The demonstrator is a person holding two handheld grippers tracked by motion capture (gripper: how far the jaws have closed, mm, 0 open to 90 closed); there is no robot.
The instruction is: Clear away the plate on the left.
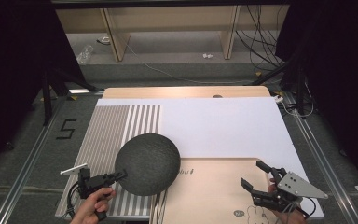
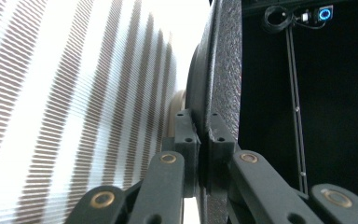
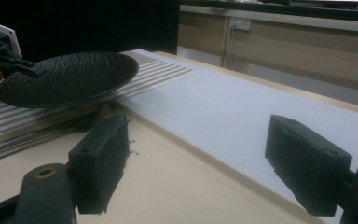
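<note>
A dark, rough-textured round plate (image 1: 148, 163) hangs just above the striped mat (image 1: 116, 126) and the beige board (image 1: 209, 191). My left gripper (image 1: 121, 175) is shut on its left rim, held by a hand at the bottom left. In the left gripper view the plate (image 2: 223, 60) stands edge-on, with my left gripper (image 2: 204, 135) pinching its rim. My right gripper (image 1: 253, 172) stands open over the beige board at the lower right, holding nothing. The right gripper view has the plate (image 3: 70, 77) at far left and my right gripper (image 3: 200, 158) wide apart.
A white sheet (image 1: 223, 126) covers the middle and right of the wooden table (image 1: 186, 92). The striped mat lies at the left, the beige board with a small drawing at the front. Shelving and cables stand beyond the far edge.
</note>
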